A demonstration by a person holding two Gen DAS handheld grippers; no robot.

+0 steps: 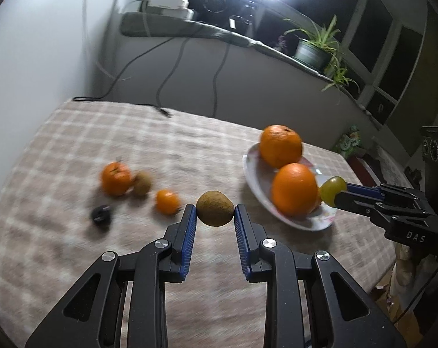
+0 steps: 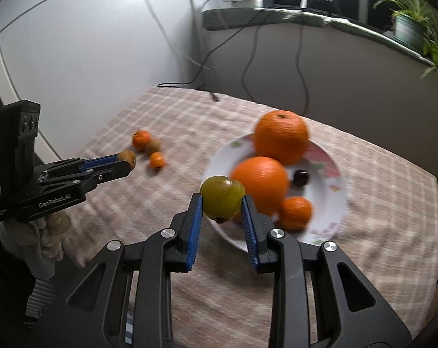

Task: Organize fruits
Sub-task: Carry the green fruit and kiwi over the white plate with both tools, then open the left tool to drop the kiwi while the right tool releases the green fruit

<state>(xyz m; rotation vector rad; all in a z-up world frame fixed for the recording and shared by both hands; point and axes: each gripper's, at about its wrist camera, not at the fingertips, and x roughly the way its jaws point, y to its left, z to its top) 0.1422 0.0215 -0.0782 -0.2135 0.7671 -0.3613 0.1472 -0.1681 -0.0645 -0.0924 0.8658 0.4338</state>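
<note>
My left gripper (image 1: pixel 215 213) has its fingers closed on a kiwi (image 1: pixel 215 208), pinched between the blue pads and lifted clear of the bench (image 1: pixel 73 150). My right gripper (image 2: pixel 221 207) grips a green fruit (image 2: pixel 222 198) the same way, held over the near rim of the plate (image 2: pixel 332 223).

In the right wrist view the plate sits at about 1 o'clock from my fingers. It holds two big oranges (image 2: pixel 281 137), one behind the other, a small orange (image 2: pixel 295 213) at the near side and a dark fruit (image 2: pixel 300 177) just right of the nearer big orange.

In the left wrist view the loose fruit lies at 10 to 11 o'clock on the checked cloth: a mandarin (image 1: pixel 115 179) touching a second kiwi (image 1: pixel 142 184), a smaller mandarin (image 1: pixel 167 201) nearer my fingers, and a black round thing (image 1: pixel 100 214) at 9 o'clock, too blurred to name. The right gripper comes in at 3 o'clock, its green fruit just beside the nearer big orange.
</note>
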